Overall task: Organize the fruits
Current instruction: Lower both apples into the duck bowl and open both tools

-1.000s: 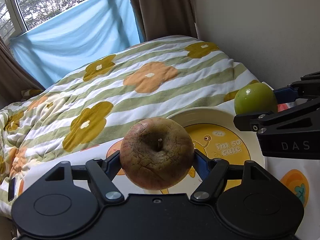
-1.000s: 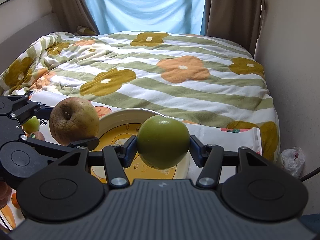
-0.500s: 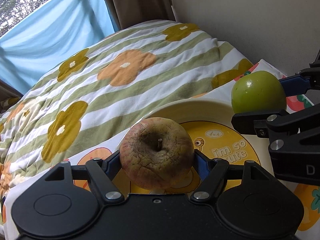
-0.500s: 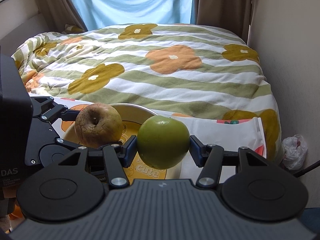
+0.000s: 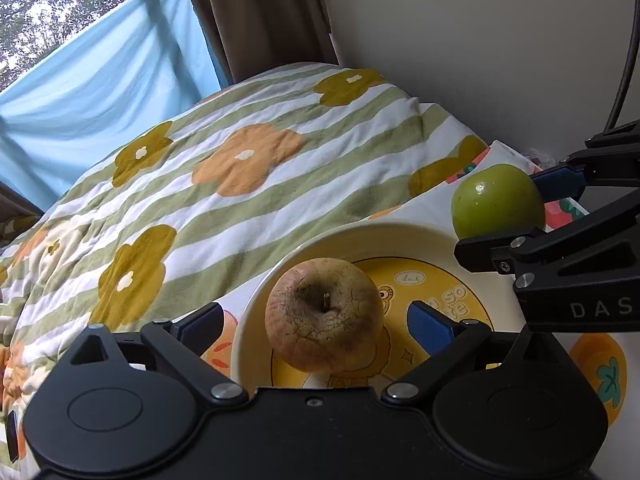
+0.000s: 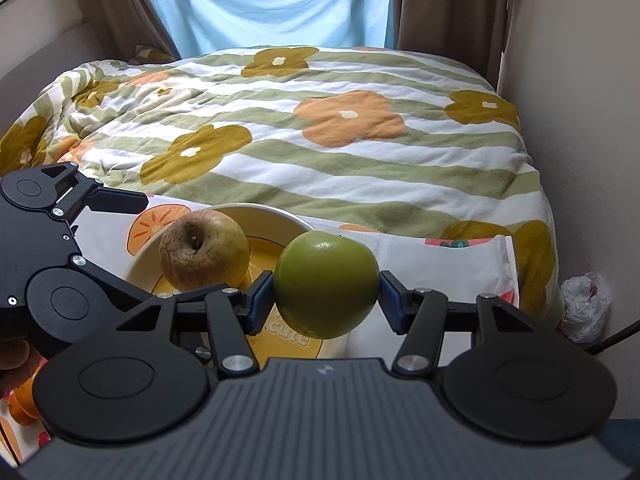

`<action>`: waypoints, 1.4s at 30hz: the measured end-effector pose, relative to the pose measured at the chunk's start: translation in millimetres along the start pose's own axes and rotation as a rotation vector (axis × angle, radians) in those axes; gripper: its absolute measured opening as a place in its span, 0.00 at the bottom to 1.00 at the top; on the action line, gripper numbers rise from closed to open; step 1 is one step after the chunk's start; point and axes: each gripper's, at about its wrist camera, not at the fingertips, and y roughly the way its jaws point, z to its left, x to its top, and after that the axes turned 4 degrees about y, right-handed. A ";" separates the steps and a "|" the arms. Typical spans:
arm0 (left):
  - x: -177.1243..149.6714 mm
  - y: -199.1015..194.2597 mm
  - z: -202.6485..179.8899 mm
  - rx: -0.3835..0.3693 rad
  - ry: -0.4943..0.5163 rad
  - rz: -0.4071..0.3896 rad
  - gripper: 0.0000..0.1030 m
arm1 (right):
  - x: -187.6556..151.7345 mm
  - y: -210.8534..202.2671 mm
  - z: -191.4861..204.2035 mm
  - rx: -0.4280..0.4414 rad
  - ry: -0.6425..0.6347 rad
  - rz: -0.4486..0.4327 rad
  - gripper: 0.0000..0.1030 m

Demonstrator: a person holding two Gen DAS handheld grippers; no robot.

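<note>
Bed quilt (image 6: 360, 152): white with green stripes and orange and mustard flowers; it spreads behind the plate toward the window.
Blue curtain (image 6: 272, 4): hangs at the far end of the quilt, well behind the plate, with brown drapes on both sides.
Printed cloth (image 5: 608, 376): white with fruit pictures; it lies under the plate at the near edge of the quilt.
Plate (image 5: 360, 240): cream rim, yellow cartoon centre with lettering; it sits flat on the printed cloth and is the landmark here.
Left gripper (image 5: 320, 320): reaches over the plate; its jaws are opening, and the blue pads stand clear of the brown apple on both sides, with the fruit between them.
Right gripper (image 6: 326, 292): held over the plate's right edge, clamped on the green apple, blue pads pressing its two sides.
Brown apple (image 5: 324, 316): wrinkled and russet, stem cavity up; it rests on the left part of the plate, inside the rim.
Green apple (image 6: 326, 284): smooth and shiny, gripped above the plate's right rim, not touching the plate, just right of the brown apple.
Plastic bag (image 6: 586, 304): crumpled, on the floor by the wall, well to the right of the plate.
</note>
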 end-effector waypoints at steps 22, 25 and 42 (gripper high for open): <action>-40.4 -15.4 0.5 0.029 -0.057 0.057 0.97 | -25.1 44.4 33.0 0.107 -0.284 0.028 0.69; -41.8 -17.1 0.8 0.027 -0.064 0.055 0.97 | -26.4 44.0 31.5 0.097 -0.267 0.012 0.81; -41.3 -55.6 -5.6 0.057 -0.095 0.021 0.97 | -20.8 -6.9 20.2 0.039 -0.145 -0.057 1.00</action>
